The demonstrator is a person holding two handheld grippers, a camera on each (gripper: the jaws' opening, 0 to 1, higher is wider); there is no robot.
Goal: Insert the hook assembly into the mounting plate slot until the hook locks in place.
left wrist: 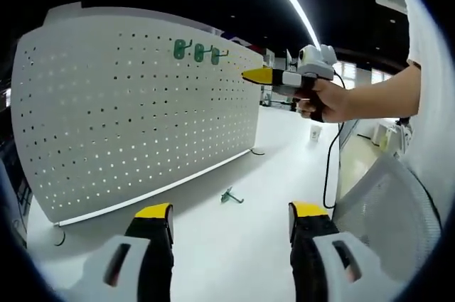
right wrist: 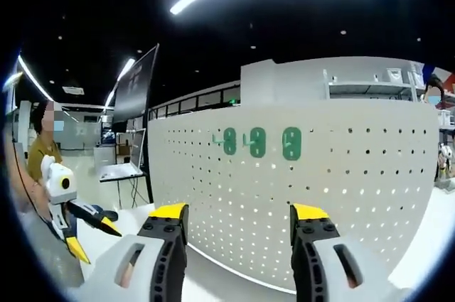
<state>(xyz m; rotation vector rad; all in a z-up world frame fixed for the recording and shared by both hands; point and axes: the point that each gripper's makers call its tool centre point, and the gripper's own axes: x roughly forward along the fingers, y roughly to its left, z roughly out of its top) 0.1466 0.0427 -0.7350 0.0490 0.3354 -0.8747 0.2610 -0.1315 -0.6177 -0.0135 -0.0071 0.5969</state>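
Pegboard stands upright on white table, the largest thing in the left gripper view; in the right gripper view it runs across the middle, perforated face toward the camera. Three green hooks hang in a row near its top edge, seen from the front in the right gripper view, close together and apart from each other. One more green hook lies loose on the table, just in front of the board's lower edge. Judgement: this is the piece to be mounted next, not yet picked up

Right gripper, as seen in the left gripper view, is held in a hand up near the hung hooks, yellow tips drawn together to a point, nothing visible between them. Left gripper has its jaws spread wide and empty, low over the table, loose hook between and beyond them

Step in hand, judged: fetch the loose hook. Advice:
- bring the left jaws down over the hook's green plate, not its thin wire arm, so it cannot pivot
- grip with the prongs facing the board
- pick free holes beside the last hung hook, enter prongs tilted, then rotate down until seated flush
- keep board and all hooks in frame
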